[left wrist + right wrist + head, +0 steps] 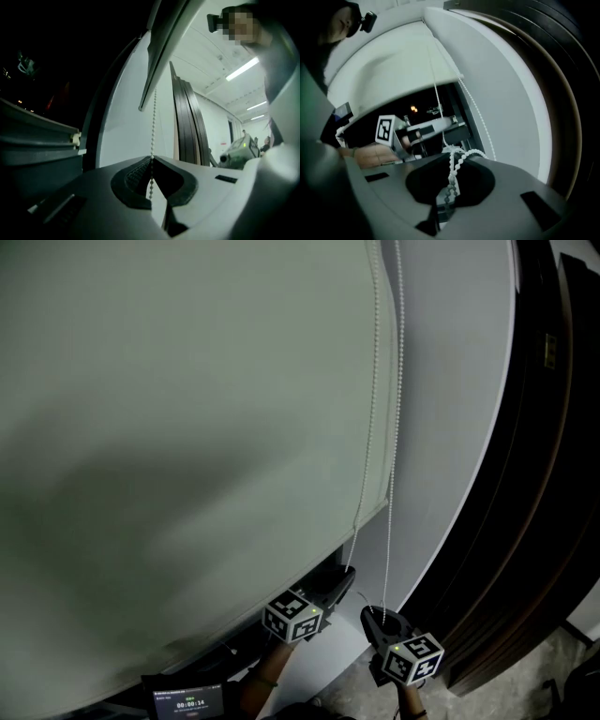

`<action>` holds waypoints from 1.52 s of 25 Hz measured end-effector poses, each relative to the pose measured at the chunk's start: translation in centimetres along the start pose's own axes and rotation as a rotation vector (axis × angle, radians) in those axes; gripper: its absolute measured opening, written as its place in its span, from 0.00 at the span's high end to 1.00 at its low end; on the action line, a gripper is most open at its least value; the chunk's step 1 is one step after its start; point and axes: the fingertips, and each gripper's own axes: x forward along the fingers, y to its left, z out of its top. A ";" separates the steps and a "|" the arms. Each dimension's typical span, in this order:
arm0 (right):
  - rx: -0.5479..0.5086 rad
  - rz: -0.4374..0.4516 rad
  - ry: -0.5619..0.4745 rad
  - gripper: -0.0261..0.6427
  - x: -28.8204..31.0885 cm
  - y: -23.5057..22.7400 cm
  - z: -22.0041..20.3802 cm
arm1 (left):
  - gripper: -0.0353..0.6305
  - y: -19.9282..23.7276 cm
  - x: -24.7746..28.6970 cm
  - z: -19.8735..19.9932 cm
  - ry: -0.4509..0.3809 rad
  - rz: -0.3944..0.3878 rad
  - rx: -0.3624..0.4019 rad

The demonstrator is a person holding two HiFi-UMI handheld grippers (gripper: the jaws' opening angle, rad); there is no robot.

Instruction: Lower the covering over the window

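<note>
A pale grey-green roller blind (187, 427) hangs over most of the window, its bottom edge low down. Two strands of white bead chain (397, 409) drop along its right side. My left gripper (349, 571) is shut on the left strand just under the blind's lower corner; in the left gripper view the chain (153, 122) runs straight up from the pinched jaws (151, 158) to the blind's bottom rail (161, 51). My right gripper (383, 617), slightly lower and to the right, is shut on the other strand. A bunched loop of beads (464, 153) sits at its jaws (451, 176).
Dark wooden panels (525, 474) stand at the right beyond a strip of white wall (450, 381). Below the blind lies the dark window frame (42, 140). A small timer screen (190, 699) glows at the bottom left. A person's hand holds the left gripper (385, 129).
</note>
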 end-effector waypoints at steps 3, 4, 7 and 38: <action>-0.063 0.048 -0.063 0.94 -1.0 2.2 4.3 | 0.94 0.0 -1.2 -2.7 0.057 0.029 -0.016; -0.093 0.062 -0.086 0.94 -1.2 3.0 6.0 | 0.94 -0.1 -1.4 -3.4 0.071 0.035 -0.025; -0.196 0.089 -0.137 0.86 -0.8 4.7 10.6 | 0.94 0.0 -1.3 -5.5 0.127 0.042 -0.040; -0.161 0.076 -0.271 0.93 5.2 2.5 14.0 | 0.89 -12.8 -8.2 1.9 -0.100 -0.125 0.195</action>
